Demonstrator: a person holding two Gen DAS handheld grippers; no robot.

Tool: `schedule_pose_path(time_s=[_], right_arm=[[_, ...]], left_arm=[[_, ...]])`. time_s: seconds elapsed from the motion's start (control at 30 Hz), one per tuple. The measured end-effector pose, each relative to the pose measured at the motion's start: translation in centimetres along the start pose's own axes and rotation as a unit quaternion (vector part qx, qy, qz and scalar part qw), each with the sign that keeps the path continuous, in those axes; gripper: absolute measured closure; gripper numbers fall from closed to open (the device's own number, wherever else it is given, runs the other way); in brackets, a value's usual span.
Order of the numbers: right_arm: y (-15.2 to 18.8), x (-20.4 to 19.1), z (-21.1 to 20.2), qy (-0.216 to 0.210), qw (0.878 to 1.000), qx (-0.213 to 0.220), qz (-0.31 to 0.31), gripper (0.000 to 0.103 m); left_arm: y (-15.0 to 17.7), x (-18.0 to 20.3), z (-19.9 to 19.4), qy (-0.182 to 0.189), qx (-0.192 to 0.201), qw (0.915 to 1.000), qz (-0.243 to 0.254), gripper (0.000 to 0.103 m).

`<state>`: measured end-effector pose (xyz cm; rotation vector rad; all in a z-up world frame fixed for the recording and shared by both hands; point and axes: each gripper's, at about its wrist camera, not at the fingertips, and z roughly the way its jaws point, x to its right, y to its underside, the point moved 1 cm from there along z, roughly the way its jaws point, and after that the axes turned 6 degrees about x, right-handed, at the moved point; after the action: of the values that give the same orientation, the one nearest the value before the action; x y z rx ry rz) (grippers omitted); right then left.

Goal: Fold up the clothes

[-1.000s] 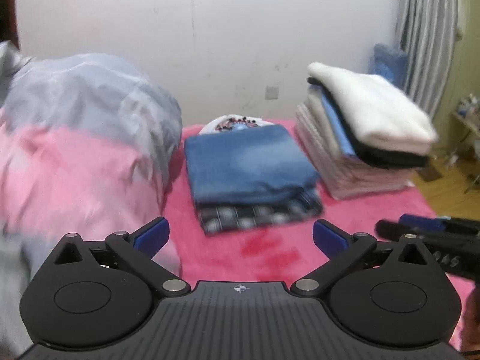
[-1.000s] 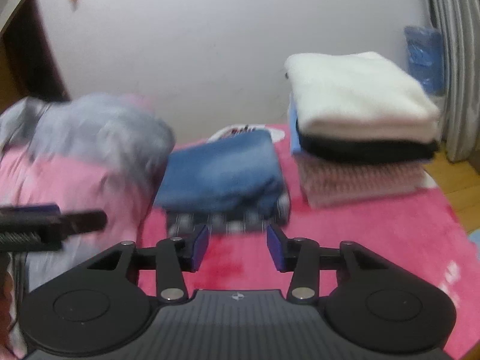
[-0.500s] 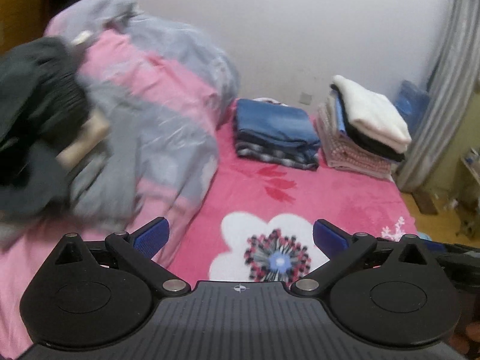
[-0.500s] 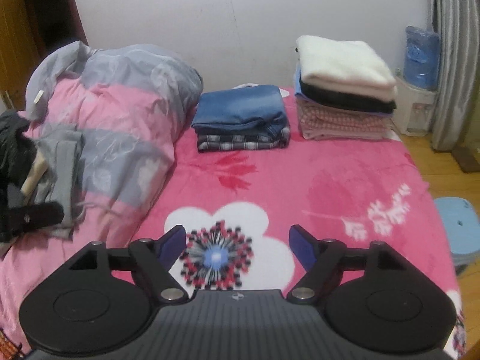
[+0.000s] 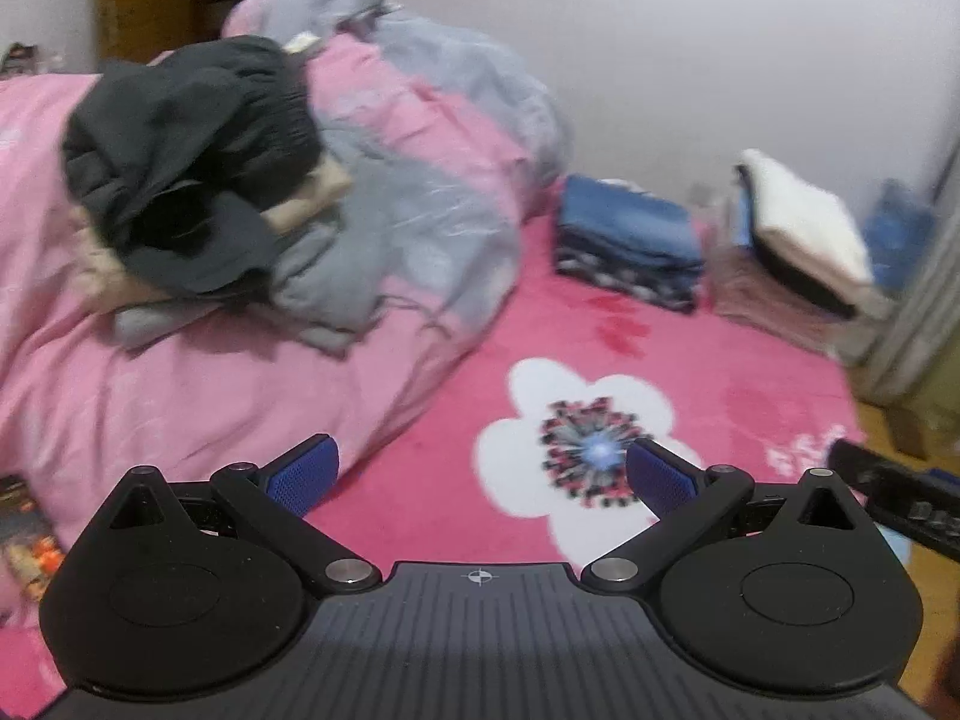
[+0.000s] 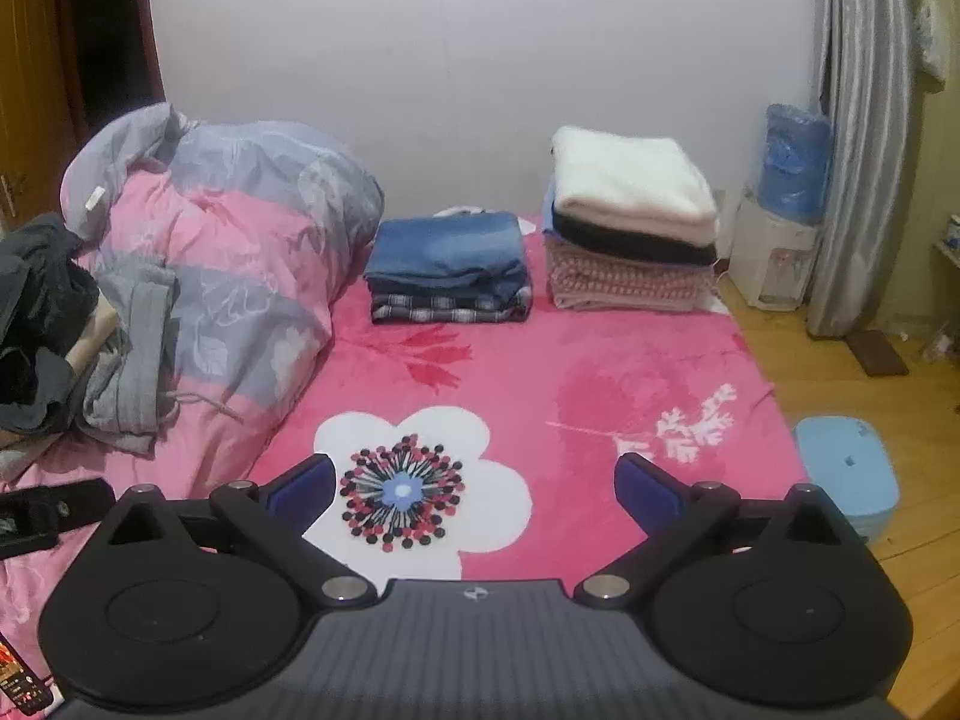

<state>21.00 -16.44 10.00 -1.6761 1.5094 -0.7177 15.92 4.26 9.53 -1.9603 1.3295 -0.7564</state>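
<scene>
A heap of unfolded clothes, dark grey garment (image 5: 186, 162) on top with beige and grey pieces under it, lies on the pink and grey duvet (image 5: 384, 138) at the left; it also shows at the left edge of the right wrist view (image 6: 42, 312). A folded blue stack (image 6: 447, 267) and a taller folded stack topped with white (image 6: 630, 216) stand at the far side of the pink flowered bed (image 6: 540, 384). My left gripper (image 5: 480, 474) is open and empty over the bed. My right gripper (image 6: 474, 486) is open and empty above the flower print.
The white wall runs behind the bed. A water dispenser (image 6: 780, 228) and grey curtain (image 6: 858, 150) stand at the right. A light blue stool (image 6: 846, 474) sits on the wooden floor beside the bed. A wooden wardrobe (image 6: 36, 90) is at the far left.
Both grippers have pulled back from the folded stacks toward the near side of the bed. The left view has swung left onto the unfolded heap. The right gripper's jaws have opened wide.
</scene>
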Motion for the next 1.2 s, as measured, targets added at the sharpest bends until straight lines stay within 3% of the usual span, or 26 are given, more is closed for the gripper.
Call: schedule_pose_path(time_s=[0.1,0.33,0.53,0.7,0.93,1.03,1.2], right_arm=[[-0.8,0.0,-1.1,0.008,1.000,0.008,-0.008,0.001],[-2.7,-0.1,-3.5,0.012,0.998,0.036,-0.047,0.000],[-3.2,-0.2,-5.7,0.018,0.996,0.062,-0.058,0.000],[-2.6,-0.2,-6.2,0.037,0.996,0.066,-0.050,0.000],[-2.2,-0.7,-6.6,0.054,0.995,0.063,-0.059,0.000],[-2.6,-0.8,-6.5,0.054,0.996,0.046,-0.050,0.000],[-2.6,-1.0,-6.5,0.053,0.997,0.034,-0.043,0.000]], left_arm=[[-0.3,0.6,-1.3,-0.010,0.008,0.9999,0.007,0.000],[-2.0,1.9,-5.2,-0.013,0.067,0.9954,0.067,0.000],[-3.2,2.7,-6.4,-0.015,0.082,0.9918,0.097,0.000],[-3.0,3.4,-6.6,0.005,0.093,0.9873,0.129,0.000],[-2.4,2.7,-7.3,0.042,0.088,0.9917,0.084,0.000],[-2.7,2.2,-7.4,0.025,0.096,0.9924,0.073,0.000],[-2.6,2.3,-7.2,-0.028,0.119,0.9864,0.110,0.000]])
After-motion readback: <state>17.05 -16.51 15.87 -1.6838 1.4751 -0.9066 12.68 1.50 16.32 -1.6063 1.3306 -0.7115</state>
